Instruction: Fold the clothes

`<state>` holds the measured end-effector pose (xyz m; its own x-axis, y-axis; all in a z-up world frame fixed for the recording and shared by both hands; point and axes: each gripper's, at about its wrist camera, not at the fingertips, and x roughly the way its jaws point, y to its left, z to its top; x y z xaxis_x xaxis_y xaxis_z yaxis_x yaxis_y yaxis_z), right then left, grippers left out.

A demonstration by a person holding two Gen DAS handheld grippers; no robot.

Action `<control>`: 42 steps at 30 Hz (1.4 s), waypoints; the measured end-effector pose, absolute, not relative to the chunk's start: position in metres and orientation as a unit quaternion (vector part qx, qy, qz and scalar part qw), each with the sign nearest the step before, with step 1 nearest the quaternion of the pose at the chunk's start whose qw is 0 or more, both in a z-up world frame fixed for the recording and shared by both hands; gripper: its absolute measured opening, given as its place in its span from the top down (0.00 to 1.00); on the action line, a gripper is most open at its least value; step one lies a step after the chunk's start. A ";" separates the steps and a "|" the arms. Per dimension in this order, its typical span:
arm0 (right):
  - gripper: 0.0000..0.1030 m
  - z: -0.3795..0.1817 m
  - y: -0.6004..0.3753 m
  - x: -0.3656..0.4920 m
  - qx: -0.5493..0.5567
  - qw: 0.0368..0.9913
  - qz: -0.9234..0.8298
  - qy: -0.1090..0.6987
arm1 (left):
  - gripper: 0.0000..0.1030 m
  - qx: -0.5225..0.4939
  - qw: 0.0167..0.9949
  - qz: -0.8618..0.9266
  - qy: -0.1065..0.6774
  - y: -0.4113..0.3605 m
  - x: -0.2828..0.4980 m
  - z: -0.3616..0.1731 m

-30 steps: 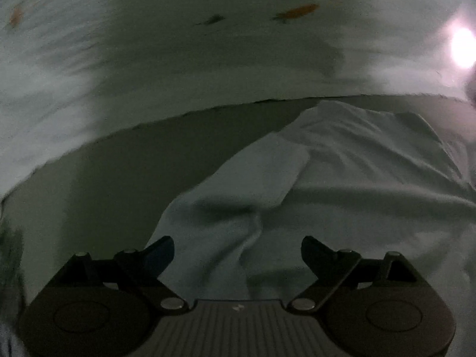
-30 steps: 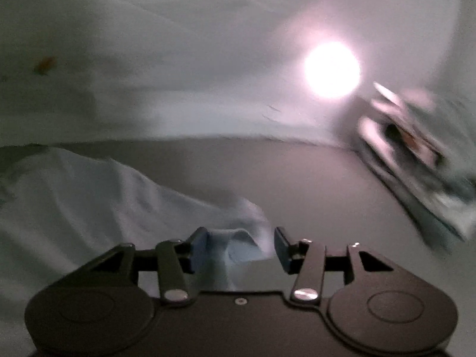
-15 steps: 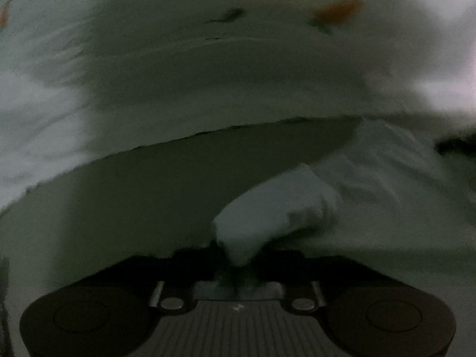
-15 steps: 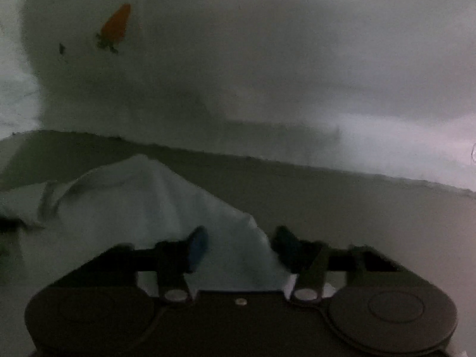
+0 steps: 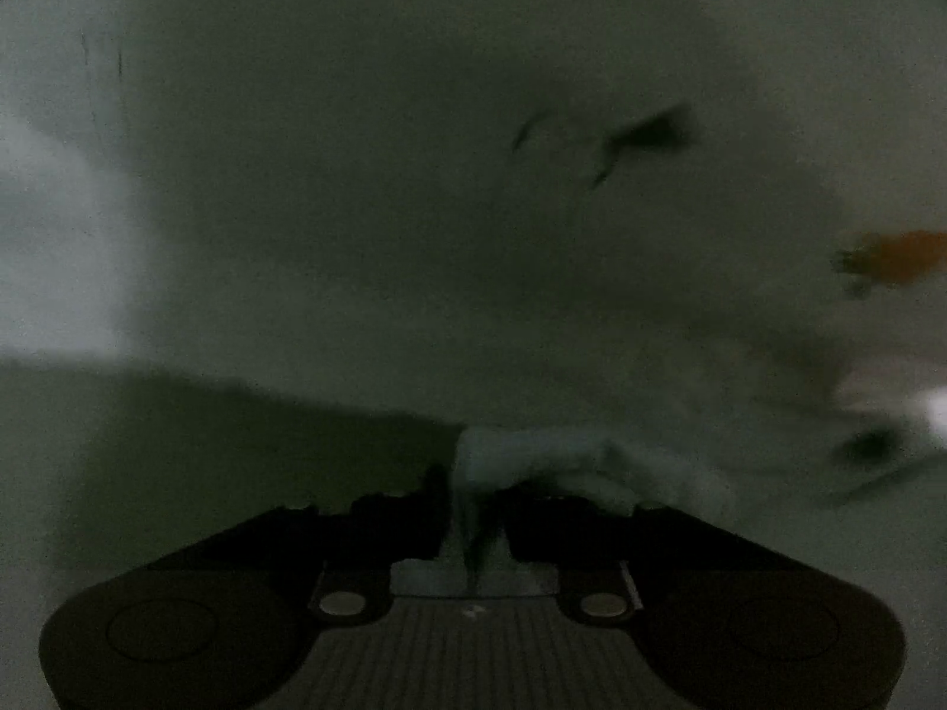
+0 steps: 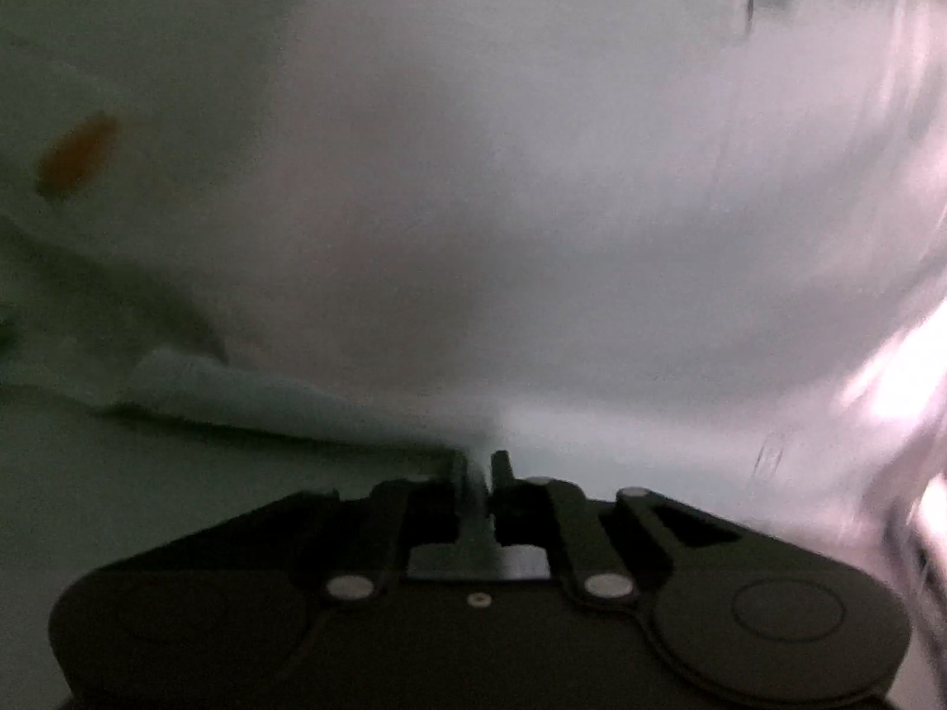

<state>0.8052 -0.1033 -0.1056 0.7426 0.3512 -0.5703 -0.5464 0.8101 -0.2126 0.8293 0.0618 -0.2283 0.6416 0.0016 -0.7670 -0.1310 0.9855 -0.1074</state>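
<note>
The pale light-blue garment [image 5: 532,452] shows in the left wrist view as a bunched fold just past the fingers. My left gripper [image 5: 470,491] has a strip of it pinched between its narrow jaws, which are opening slightly. In the right wrist view the same garment [image 6: 237,393] stretches as a ridge from the left toward the fingertips. My right gripper [image 6: 478,464] holds its edge between nearly closed jaws, which are also easing open. Both views are dark and blurred by motion.
A white sheet with an orange carrot print [image 5: 899,257] and a dark mark [image 5: 645,133] fills the background; the carrot print [image 6: 77,154] also shows at left in the right view. A grey surface [image 5: 207,455] lies below left. Pink glare [image 6: 888,384] at right.
Both grippers went from open over the garment to closed on its cloth. Both swung sideways with the cloth, which now hangs stretched between them; the bright lamp left the right view.
</note>
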 end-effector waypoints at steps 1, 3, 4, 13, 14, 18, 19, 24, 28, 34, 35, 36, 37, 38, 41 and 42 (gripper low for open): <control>0.60 -0.101 -0.113 0.804 -0.170 0.918 0.246 0.262 | 0.71 -0.098 0.902 0.037 0.419 0.066 0.827 -0.227; 0.45 -0.090 -0.137 0.795 -0.134 0.925 0.247 0.257 | 0.49 -0.119 0.913 0.037 0.388 0.072 0.808 -0.215; 0.45 -0.085 -0.153 0.788 -0.119 0.925 0.250 0.261 | 0.33 -0.115 0.918 0.042 0.377 0.074 0.796 -0.208; 0.57 -0.092 -0.311 0.679 -0.064 0.894 0.241 0.373 | 0.28 -0.085 0.901 0.099 0.415 0.085 0.602 -0.191; 0.60 -0.097 -0.326 0.664 -0.056 0.887 0.238 0.392 | 0.28 -0.083 0.893 0.100 0.430 0.083 0.577 -0.195; 0.68 -0.113 -0.373 0.606 0.006 0.858 0.227 0.460 | 0.28 -0.073 0.866 0.099 0.485 0.074 0.481 -0.214; 0.68 -0.115 -0.384 0.593 0.030 0.851 0.230 0.471 | 0.28 -0.080 0.860 0.095 0.494 0.069 0.462 -0.218; 0.68 -0.130 -0.421 0.529 0.113 0.812 0.247 0.517 | 0.28 -0.140 0.844 0.068 0.513 0.056 0.376 -0.222; 0.68 -0.137 -0.426 0.505 0.120 0.793 0.266 0.535 | 0.28 -0.148 0.834 0.059 0.528 0.046 0.343 -0.230; 0.68 -0.139 -0.444 0.474 0.157 0.767 0.281 0.554 | 0.41 -0.159 0.828 0.032 0.536 0.051 0.328 -0.231; 0.68 -0.141 -0.447 0.470 0.164 0.762 0.282 0.560 | 0.47 -0.157 0.828 0.030 0.538 0.052 0.326 -0.232; 0.68 -0.143 -0.449 0.465 0.170 0.755 0.284 0.566 | 0.51 -0.160 0.827 0.030 0.538 0.052 0.324 -0.233; 0.68 -0.145 -0.450 0.460 0.173 0.749 0.286 0.572 | 0.58 -0.163 0.826 0.030 0.539 0.053 0.321 -0.234; 0.68 -0.147 -0.452 0.455 0.175 0.744 0.287 0.578 | 0.67 -0.167 0.825 0.030 0.539 0.053 0.319 -0.236; 0.69 -0.148 -0.453 0.443 0.174 0.739 0.295 0.579 | 0.88 -0.172 0.829 0.030 0.531 0.051 0.315 -0.239; 0.79 -0.149 -0.451 0.442 0.169 0.740 0.297 0.579 | 0.90 -0.172 0.831 0.029 0.528 0.050 0.313 -0.239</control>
